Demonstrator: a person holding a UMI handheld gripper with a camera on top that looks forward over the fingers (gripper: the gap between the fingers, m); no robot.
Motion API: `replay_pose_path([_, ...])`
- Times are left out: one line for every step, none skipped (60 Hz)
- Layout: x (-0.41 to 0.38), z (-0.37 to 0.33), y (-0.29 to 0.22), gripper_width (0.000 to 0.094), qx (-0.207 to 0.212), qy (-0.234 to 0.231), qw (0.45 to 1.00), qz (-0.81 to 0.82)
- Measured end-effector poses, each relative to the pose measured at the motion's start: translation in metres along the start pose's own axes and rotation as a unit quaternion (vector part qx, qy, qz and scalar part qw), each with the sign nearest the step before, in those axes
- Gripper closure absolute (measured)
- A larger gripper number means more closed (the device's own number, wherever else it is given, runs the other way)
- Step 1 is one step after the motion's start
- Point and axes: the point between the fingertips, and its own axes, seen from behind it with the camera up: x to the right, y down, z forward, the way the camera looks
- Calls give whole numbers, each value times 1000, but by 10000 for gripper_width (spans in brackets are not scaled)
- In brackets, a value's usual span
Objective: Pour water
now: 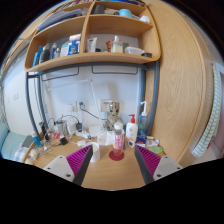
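The fingers (pixel 107 168) stand wide apart and hold nothing; the purple pads (pixel 150 160) face each other over the wooden bench (pixel 105 178). Just ahead, between the fingers, stands a pink cup (pixel 118 143), with a clear glass (pixel 96 153) just beside it; a white bottle (pixel 131 130) stands beyond, near the wall. The two vessels sit close together, so closing on one could knock the other over; an off-centre grip could tip the cup and spill water onto the bench, near the cables (pixel 60 130).
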Motion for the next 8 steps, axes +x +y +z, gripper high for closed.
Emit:
replay_pose_path([0, 0, 0, 69, 1, -1, 1000, 0])
replay_pose_path([-1, 0, -1, 69, 1, -2, 1000, 0])
replay_pose_path([-2, 0, -1, 68, 2, -3, 1000, 0])
replay_pose_path([-3, 0, -1, 69, 2, -4, 1000, 0])
replay_pose_path([-4, 0, -2, 68, 3, -5, 1000, 0])
replay_pose_path([-5, 0, -2, 69, 4, -6, 1000, 0])
replay_pose_path([-7, 0, -3, 69, 3, -6, 1000, 0])
replay_pose_path([-8, -1, -2, 67, 2, -7, 1000, 0])
